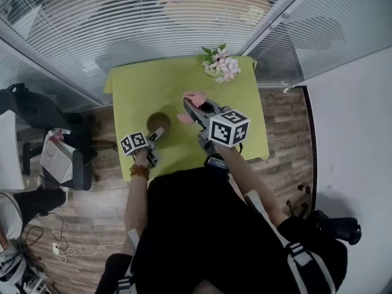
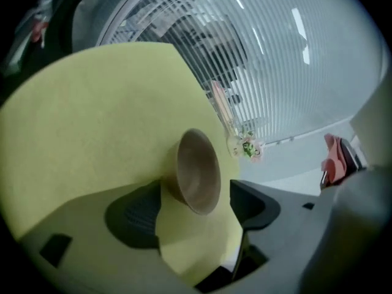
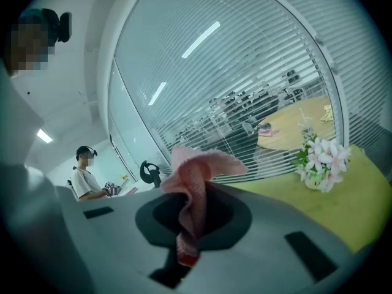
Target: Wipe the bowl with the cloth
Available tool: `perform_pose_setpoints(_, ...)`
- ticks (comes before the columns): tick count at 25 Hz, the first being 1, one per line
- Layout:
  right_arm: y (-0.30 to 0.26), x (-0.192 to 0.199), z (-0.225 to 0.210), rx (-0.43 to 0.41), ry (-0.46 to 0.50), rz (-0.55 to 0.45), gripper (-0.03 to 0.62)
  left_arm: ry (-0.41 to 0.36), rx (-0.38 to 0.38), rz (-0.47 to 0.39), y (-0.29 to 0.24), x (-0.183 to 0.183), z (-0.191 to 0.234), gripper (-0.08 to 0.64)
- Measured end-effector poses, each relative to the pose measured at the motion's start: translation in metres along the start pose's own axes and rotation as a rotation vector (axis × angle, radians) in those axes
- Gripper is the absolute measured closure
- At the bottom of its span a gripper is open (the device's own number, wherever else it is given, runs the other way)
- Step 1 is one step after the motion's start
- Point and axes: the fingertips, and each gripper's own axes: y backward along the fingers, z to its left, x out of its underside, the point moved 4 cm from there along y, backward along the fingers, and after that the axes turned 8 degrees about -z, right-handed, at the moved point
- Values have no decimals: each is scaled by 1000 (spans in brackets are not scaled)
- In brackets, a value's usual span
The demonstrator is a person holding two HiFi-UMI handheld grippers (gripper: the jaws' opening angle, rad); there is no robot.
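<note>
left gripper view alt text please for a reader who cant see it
A brown bowl sits on a yellow-green tablecloth, framed by the wide-open tongs of the left gripper. Behind it are a small bunch of flowers and window blinds; a pink cloth shows at the right edge.

A table with a yellow-green cover (image 1: pixel 141 84) lies under the left jaws and goes on beyond them; a small bunch of pink and white flowers (image 1: pixel 222 64) stands at its far edge, ahead of the right jaws and to their right; beyond both jaws rises a glass wall with white blinds (image 1: pixel 92 23); behind the glass there is a round yellow table (image 3: pixel 294 127); far left of the right jaws is a person in a white shirt (image 3: pixel 86 179).
</note>
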Motion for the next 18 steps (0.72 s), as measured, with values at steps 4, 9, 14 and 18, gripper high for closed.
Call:
perform_pose_setpoints(4,-1,0,2,3,10,0,575,-295,-97,-27,22,-22,-6,215)
perform_pose_setpoints(9,-3,-5,8,16,69,-33,575,-569,-97,-299,56,-71,-57,216)
perform_pose_setpoints(14,-3,-19,23,34,226,-127,575,-798,-34,-466,85,-100,-142,238)
perform_pose_setpoints(18,-4,-28,41,22,377,-190,574,-948,-1,-605,113,-115,-204,315)
